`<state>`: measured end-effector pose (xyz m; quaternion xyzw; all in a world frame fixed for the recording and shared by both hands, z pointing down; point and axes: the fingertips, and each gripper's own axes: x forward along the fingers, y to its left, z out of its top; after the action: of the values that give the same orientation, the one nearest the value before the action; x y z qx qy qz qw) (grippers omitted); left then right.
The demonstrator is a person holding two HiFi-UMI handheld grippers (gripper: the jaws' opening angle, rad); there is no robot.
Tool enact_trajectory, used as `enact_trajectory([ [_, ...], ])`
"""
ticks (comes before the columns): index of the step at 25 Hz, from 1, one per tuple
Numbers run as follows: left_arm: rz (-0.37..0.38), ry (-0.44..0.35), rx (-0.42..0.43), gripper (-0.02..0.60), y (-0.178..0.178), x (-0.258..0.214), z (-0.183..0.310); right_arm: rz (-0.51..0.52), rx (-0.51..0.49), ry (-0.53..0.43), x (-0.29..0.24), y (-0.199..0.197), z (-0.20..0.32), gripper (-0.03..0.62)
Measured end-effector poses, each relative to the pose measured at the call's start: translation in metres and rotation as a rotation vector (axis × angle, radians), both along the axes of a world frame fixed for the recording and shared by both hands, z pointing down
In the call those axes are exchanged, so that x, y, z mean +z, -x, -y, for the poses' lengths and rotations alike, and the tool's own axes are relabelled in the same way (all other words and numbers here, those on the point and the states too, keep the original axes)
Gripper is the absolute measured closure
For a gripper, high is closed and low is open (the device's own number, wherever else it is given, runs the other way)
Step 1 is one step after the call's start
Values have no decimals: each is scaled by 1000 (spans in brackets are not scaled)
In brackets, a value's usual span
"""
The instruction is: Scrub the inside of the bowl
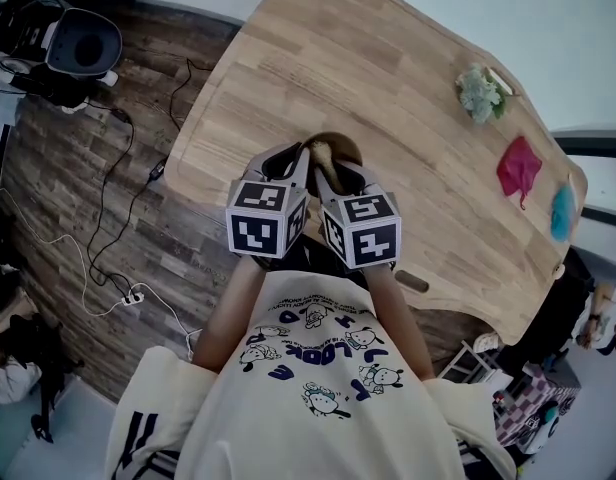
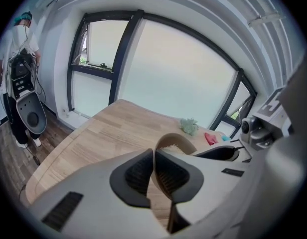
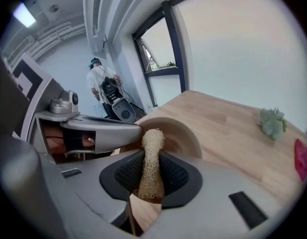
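Observation:
A tan wooden bowl is tipped on its side above the near edge of the table. My left gripper is shut on the bowl's thin rim, with the bowl rising beyond the jaws. My right gripper is shut on a beige loofah scrubber that stands upright between its pads. The scrubber's tip lies against the bowl's open inside. In the head view the left gripper and right gripper sit side by side, with the scrubber between them.
The light wooden table carries a green fuzzy clump, a red cloth and a blue item along its far right side. Cables and dark equipment lie on the floor to the left. A person stands by the window.

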<state>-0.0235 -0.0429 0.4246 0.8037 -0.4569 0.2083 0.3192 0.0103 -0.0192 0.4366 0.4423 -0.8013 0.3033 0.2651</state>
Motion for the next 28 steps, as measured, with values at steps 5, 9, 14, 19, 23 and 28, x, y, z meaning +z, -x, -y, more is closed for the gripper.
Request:
enact_trajectory([
  [5,20,1,-9,535,4,4,-1,115,32,79,-1,7,-3,514],
  [9,14,0,-16,536,5,4,1,171,63,99,-4,9,-3,514],
  [14,11,-7,-32,537,3,3,3,269,159,132,-10,6,1,514],
  [19,0,-7,-51,537,4,3,2,429,288,194,-13,5,4,514],
  [23,-5,-11,-65,535,7,0,4,494,346,214,-14,6,7,514],
  [28,-18,9,-63,537,11,-1,3,401,289,176,-12,6,7,514],
])
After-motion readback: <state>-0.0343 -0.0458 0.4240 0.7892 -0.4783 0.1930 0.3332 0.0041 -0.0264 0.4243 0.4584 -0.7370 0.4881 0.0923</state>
